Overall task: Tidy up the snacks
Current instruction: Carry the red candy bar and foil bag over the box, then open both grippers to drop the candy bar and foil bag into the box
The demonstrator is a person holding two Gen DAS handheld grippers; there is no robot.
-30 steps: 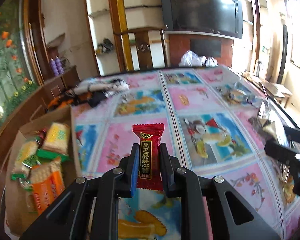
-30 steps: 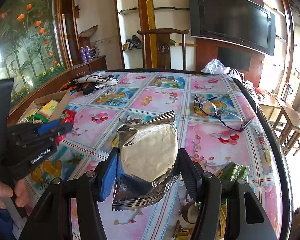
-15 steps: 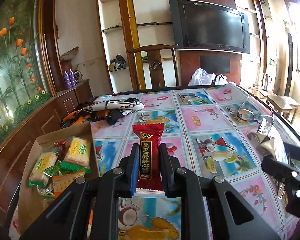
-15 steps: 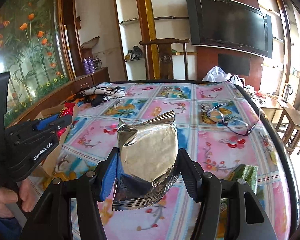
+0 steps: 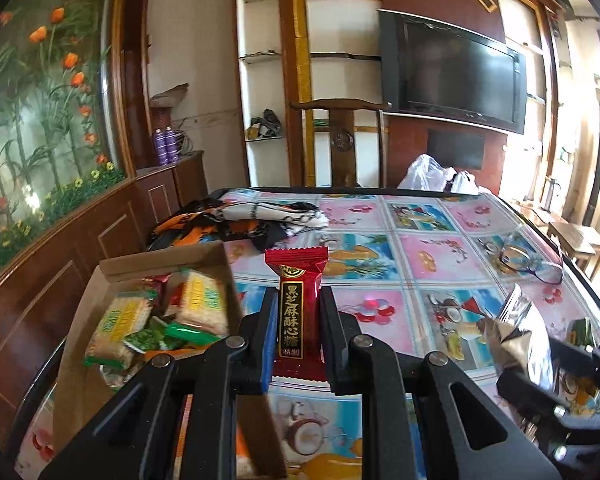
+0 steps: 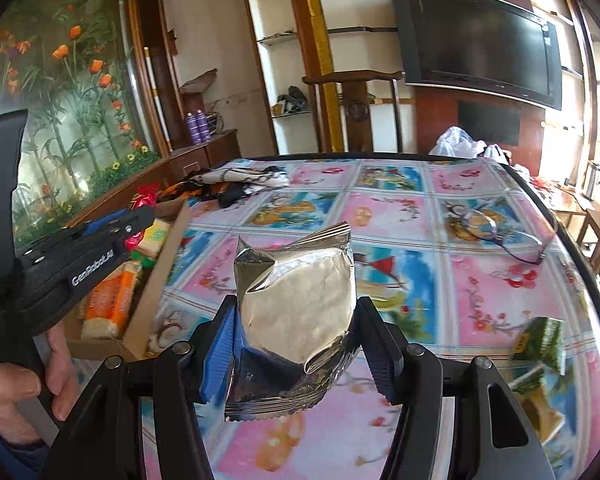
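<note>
My left gripper [image 5: 296,308] is shut on a red candy bar [image 5: 297,304] with gold characters, held upright above the table just right of a cardboard box [image 5: 164,258]. The box holds several wrapped snacks [image 5: 162,322]. My right gripper [image 6: 296,320] is shut on a puffy silver foil packet [image 6: 296,300], lifted over the patterned tablecloth. In the right wrist view the left gripper [image 6: 140,216] shows at the left, over the box [image 6: 164,276], with a hand [image 6: 16,384] on its handle. In the left wrist view the silver packet [image 5: 520,340] appears at the right edge.
A pair of glasses [image 6: 496,230] lies at the table's far right. A green snack packet [image 6: 540,338] rests near the right edge. Crumpled dark and white cloth [image 5: 260,220] lies at the far left, a wooden chair [image 5: 342,140] behind the table, and white plastic bags [image 5: 436,174] beyond it.
Both grippers have moved left toward the cardboard box, each still holding its snack. The left one has risen and tilted up, so more of the room shows.
</note>
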